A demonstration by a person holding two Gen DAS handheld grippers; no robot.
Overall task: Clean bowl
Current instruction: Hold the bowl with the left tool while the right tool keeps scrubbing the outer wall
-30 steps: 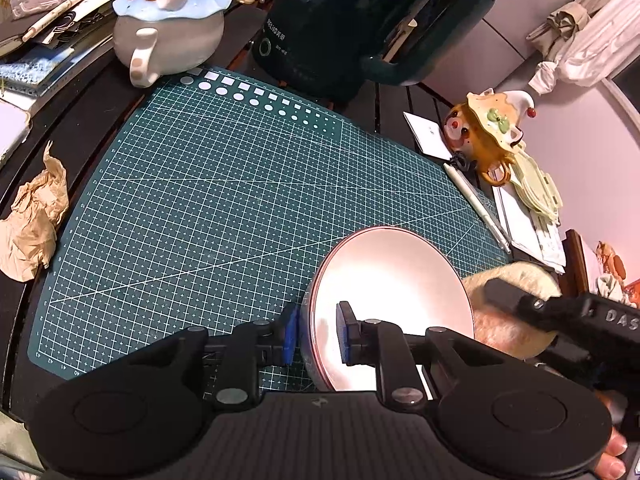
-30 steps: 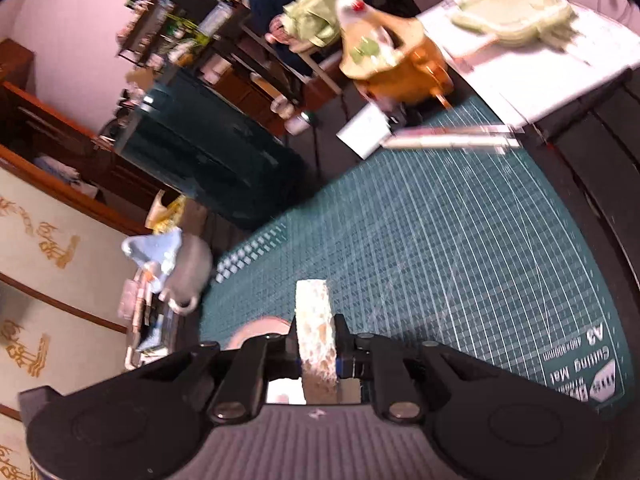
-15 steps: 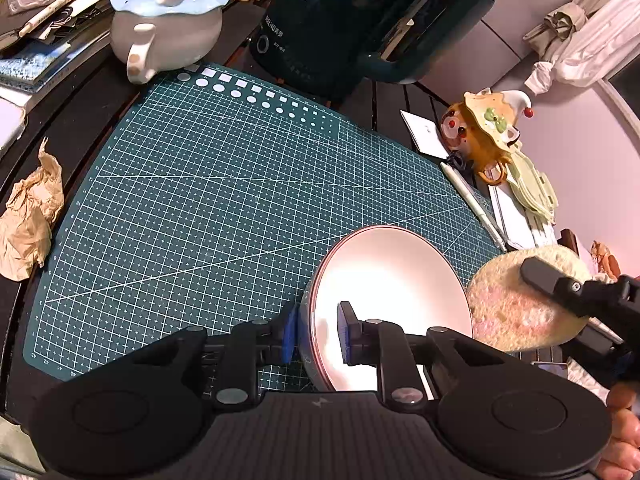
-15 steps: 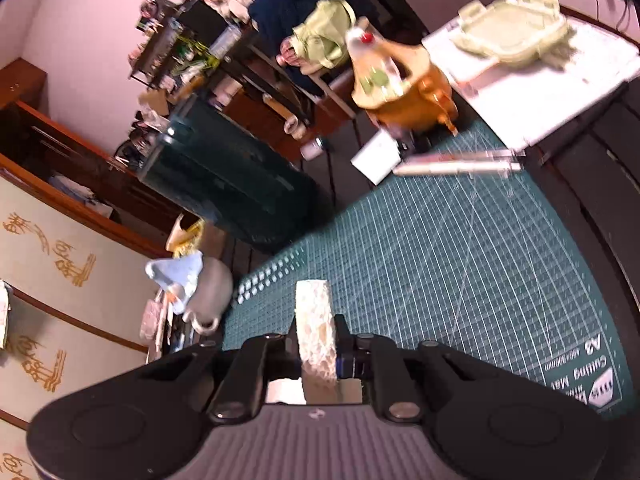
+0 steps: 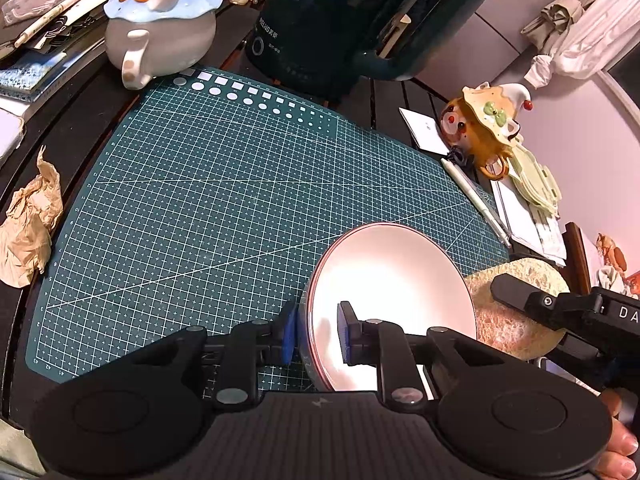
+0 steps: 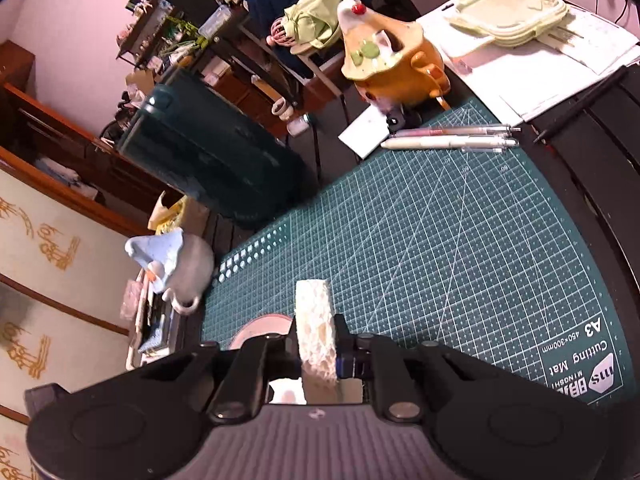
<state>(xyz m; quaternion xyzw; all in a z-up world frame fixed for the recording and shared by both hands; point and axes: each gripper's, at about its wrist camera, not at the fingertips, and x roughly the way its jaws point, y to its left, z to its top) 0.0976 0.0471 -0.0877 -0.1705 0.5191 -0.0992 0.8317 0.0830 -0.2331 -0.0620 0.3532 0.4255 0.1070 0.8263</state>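
Wiping is the step in hand, judged from the layout: the bowl (image 5: 394, 300) is held up on edge above the near right part of the cutting mat (image 5: 224, 200), and the sponge (image 5: 508, 320) sits just beside its right rim, behind it, not yet inside. The left gripper (image 5: 316, 334) pinches the bowl's near rim, one blue pad outside the wall and one inside, fingers narrow and closed on it. The right gripper (image 6: 318, 350) clamps the sponge edge-on between its fingers. The next move, in my judgement, calls for bringing the sponge over the rim into the pale interior while the left grip holds the bowl steady; a rim pinch may let the bowl swivel under pressure.

Surface: a dark slatted table (image 5: 404, 100) carrying the green gridded mat. Ranged around the mat, from largest down: a dark green appliance (image 5: 360, 20), a grey teapot with a blue hat lid (image 5: 160, 24), an orange character pot (image 5: 486, 124), a lidded pale container on papers (image 6: 508, 16), crumpled brown paper (image 5: 28, 220), pens (image 6: 448, 138). Room: pink walls, cluttered shelving and furniture beyond.
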